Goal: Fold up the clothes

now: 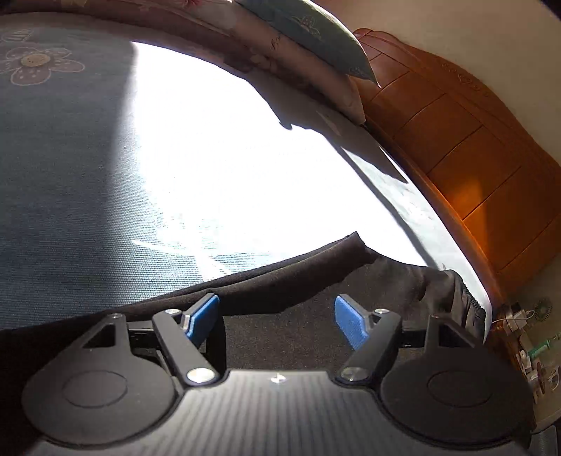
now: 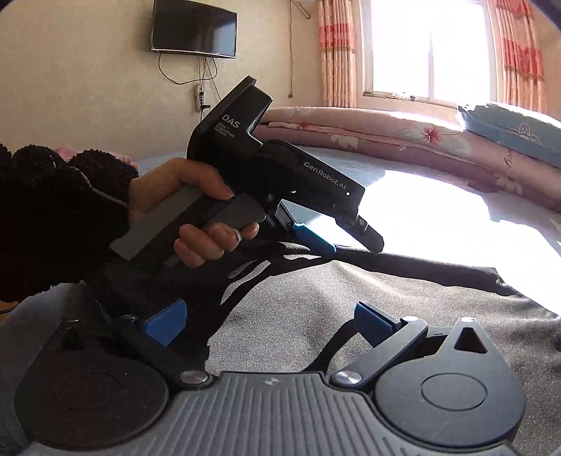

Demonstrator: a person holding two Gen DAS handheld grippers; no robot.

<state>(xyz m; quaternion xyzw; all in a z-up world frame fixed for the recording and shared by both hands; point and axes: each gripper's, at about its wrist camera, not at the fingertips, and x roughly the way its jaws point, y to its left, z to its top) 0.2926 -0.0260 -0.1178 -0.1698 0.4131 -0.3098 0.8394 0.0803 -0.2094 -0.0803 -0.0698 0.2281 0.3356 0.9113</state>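
A black garment [image 1: 280, 326] lies spread on the blue bed sheet [image 1: 70, 210], its rolled far edge [image 1: 315, 256] running across the left wrist view. My left gripper [image 1: 277, 319] is open just above the cloth, blue pads [image 1: 203, 317] apart, nothing between them. In the right wrist view the same garment [image 2: 403, 308] fills the foreground. My right gripper [image 2: 270, 324] is open low over it. The left gripper [image 2: 340, 242] shows there too, held in a hand, its tips at the garment's far edge.
Folded pink quilts [image 2: 368, 133] and a light blue pillow [image 1: 315, 31] lie along the bed's far side. A wooden headboard [image 1: 455, 140] stands at the right. Bright sunlight washes out the sheet's middle. A wall TV [image 2: 194, 29] and a curtained window [image 2: 431, 49] are behind.
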